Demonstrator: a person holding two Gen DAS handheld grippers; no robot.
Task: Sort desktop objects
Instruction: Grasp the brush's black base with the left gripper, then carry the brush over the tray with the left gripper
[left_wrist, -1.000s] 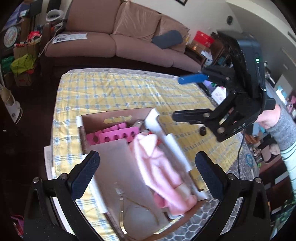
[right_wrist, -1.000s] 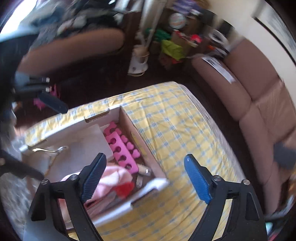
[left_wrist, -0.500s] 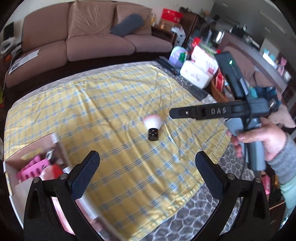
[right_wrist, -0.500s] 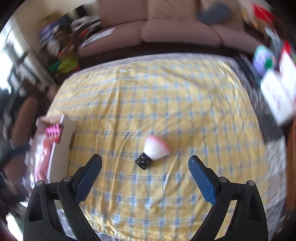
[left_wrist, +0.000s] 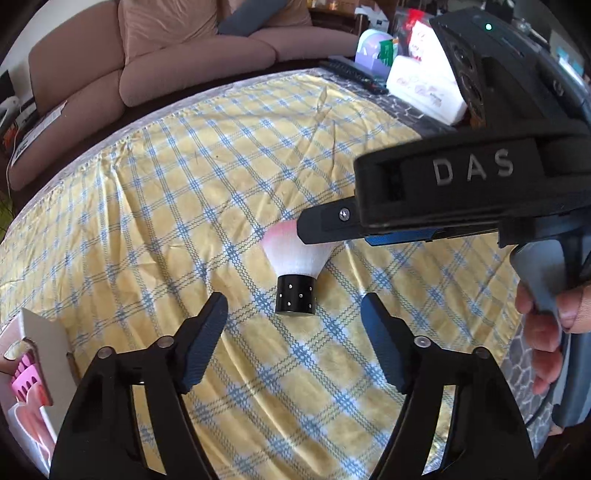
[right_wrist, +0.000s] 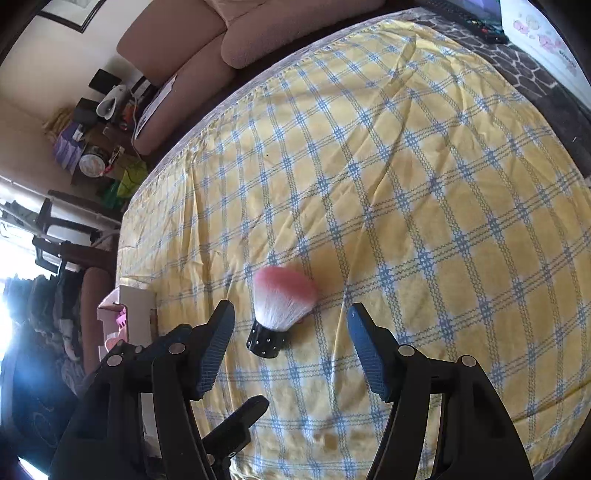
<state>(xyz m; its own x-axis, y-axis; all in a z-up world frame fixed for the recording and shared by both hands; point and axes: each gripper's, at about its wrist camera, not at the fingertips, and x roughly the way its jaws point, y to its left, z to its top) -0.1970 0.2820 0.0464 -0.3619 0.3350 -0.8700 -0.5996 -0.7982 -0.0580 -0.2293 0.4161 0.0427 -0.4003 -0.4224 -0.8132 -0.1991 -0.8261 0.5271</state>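
A makeup brush (left_wrist: 295, 271) with white, pink-tipped bristles and a short black studded handle lies on the yellow checked tablecloth (left_wrist: 184, 192). My left gripper (left_wrist: 293, 323) is open and empty, its fingers on either side of the handle, just short of it. My right gripper (right_wrist: 290, 338) is open and empty, close over the same brush (right_wrist: 281, 306). In the left wrist view the right gripper's body (left_wrist: 443, 199) reaches in from the right and covers part of the bristles.
A cardboard box (left_wrist: 33, 354) holding pink toe separators sits at the table's left edge; it also shows in the right wrist view (right_wrist: 129, 314). A tissue pack (left_wrist: 424, 88) and remote sit at the far right. A sofa (left_wrist: 166, 48) stands behind the table.
Both grippers swung away from the box and closed in on the brush. The brush now lies right between each gripper's open fingers, much larger in view.
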